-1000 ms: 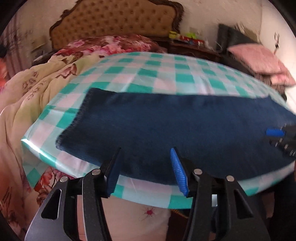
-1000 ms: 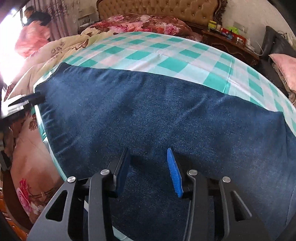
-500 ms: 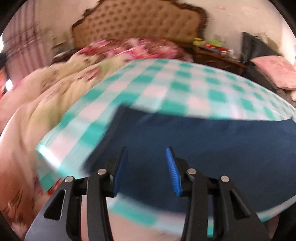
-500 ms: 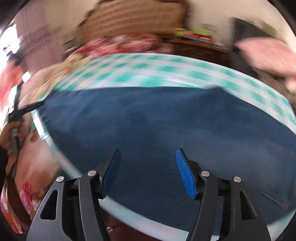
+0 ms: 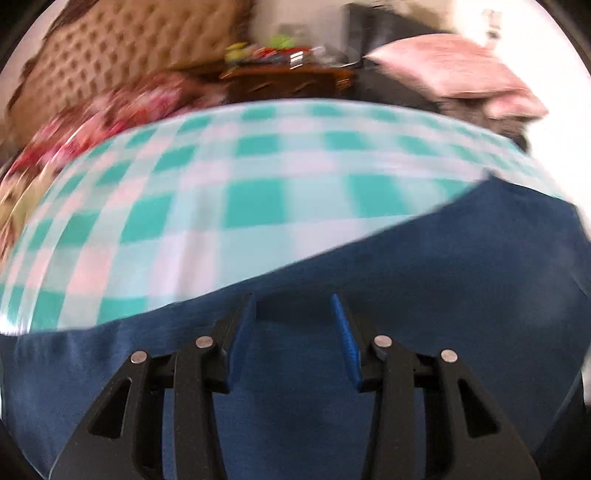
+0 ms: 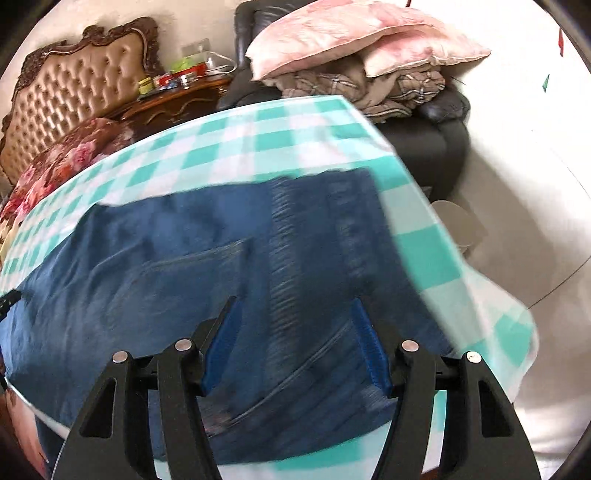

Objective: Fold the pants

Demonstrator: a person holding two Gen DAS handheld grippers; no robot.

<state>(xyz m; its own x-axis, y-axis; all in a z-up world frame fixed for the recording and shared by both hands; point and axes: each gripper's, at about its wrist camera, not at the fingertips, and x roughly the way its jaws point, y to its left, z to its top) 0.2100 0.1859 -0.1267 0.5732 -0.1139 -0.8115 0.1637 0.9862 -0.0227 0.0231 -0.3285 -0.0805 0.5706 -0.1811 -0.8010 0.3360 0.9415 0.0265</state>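
Both grippers have swept along the pants: the right gripper, jaws just opened and empty, hovers over the waistband; the left gripper, jaws apart, mid-leg. Denim on the checked cloth looks soft yet weighty (grip hems, waistband).

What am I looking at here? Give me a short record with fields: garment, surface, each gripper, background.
garment: blue pants lying flat, waistband end near the right gripper
surface: teal-and-white checked cloth
left gripper: open over the pants, nothing between its fingers
right gripper: open above the waistband, holding nothing
background: tufted headboard, pink pillows
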